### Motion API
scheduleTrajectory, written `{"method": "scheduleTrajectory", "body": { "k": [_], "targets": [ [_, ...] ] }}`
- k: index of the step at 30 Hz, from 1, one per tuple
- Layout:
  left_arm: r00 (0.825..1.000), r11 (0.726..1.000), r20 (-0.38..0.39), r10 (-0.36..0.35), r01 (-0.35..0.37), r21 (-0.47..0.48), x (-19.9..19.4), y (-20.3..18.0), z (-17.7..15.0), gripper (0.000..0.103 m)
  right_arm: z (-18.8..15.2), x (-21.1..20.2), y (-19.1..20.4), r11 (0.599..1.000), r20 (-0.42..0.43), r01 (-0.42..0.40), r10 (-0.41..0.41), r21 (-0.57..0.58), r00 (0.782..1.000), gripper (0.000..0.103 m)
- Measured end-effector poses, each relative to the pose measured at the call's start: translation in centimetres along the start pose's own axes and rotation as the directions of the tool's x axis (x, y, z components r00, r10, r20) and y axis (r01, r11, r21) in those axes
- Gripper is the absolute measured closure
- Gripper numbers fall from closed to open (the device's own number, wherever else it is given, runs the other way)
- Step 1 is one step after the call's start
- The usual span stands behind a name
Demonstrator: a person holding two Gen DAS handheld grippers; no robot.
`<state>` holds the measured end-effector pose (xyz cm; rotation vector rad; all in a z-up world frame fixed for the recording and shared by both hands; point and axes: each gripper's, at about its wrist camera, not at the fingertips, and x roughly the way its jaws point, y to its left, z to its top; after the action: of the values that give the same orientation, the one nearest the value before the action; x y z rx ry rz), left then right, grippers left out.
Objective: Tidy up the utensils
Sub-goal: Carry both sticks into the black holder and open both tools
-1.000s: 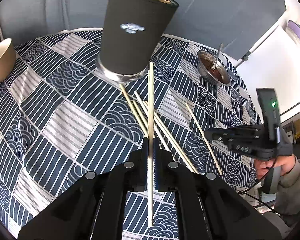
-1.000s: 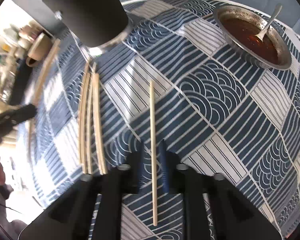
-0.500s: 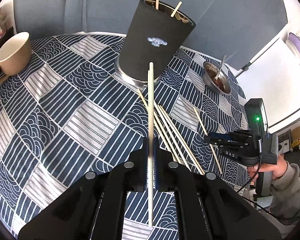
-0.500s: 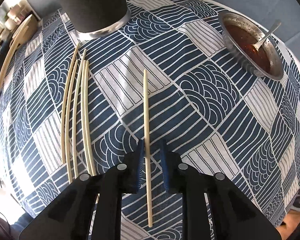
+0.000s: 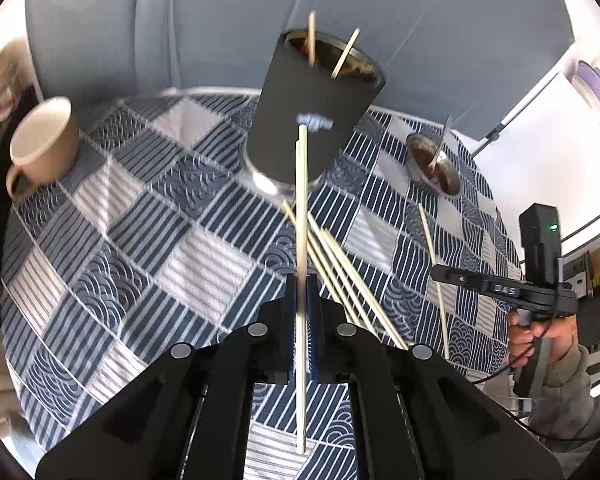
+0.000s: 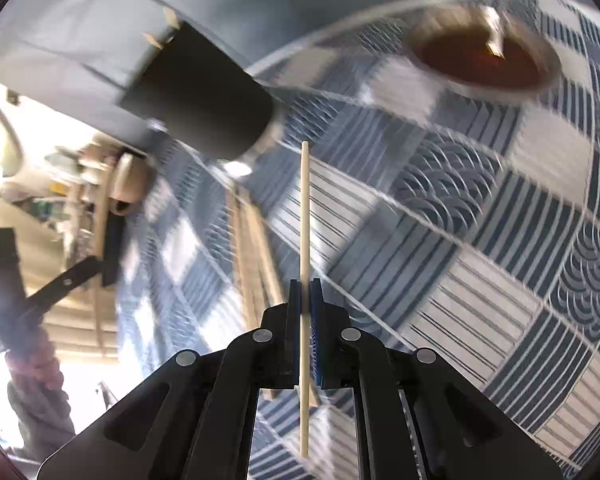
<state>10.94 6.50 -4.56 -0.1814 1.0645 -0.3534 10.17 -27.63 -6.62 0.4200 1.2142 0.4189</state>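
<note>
My left gripper [image 5: 301,280] is shut on wooden chopsticks [image 5: 301,208], held above the table and pointing at the tall black utensil holder [image 5: 316,108], which has two sticks in it. Several more chopsticks [image 5: 342,276] lie on the cloth just right of it, and one lone chopstick [image 5: 434,264] lies further right. My right gripper [image 6: 305,284] is shut on a single chopstick [image 6: 305,220], lifted off the cloth. The holder [image 6: 204,96] shows at upper left in the right wrist view. The right gripper also shows in the left wrist view [image 5: 440,270].
A patterned blue and white tablecloth [image 5: 148,232] covers the round table. A beige mug [image 5: 40,144] stands at the left. A steel bowl of brown sauce with a spoon [image 5: 434,164] stands at the back right; it also shows in the right wrist view [image 6: 480,60].
My right gripper has closed on the lone chopstick and lifted it off the cloth, tilting upward. My left gripper has risen with its chopsticks toward the holder's height.
</note>
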Motion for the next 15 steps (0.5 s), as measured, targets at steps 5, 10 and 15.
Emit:
{"method": "scheduleTrajectory", "body": {
  "k": [5, 10, 15],
  "targets": [
    [0.999, 1.0, 0.032, 0.012, -0.013, 0.02, -1.1, -0.3, 2.4, 0.098, 3.2, -2.5, 2.8, 0.995, 0.049, -0.091, 0.092, -0.03, 0.995, 0.098],
    [0.997, 0.999, 0.059, 0.04, -0.041, 0.022, -1.7, -0.3, 5.4, 0.098, 6.5, -4.7, 6.2, 0.984, 0.104, -0.149, 0.159, -0.102, 0.982, 0.098],
    [0.987, 0.997, 0.159, 0.026, -0.038, 0.072, -3.3, -1.3, 8.6, 0.098, 10.5, -6.6, 9.3, 0.961, 0.24, -0.208, 0.249, -0.182, 0.938, 0.098]
  ]
}}
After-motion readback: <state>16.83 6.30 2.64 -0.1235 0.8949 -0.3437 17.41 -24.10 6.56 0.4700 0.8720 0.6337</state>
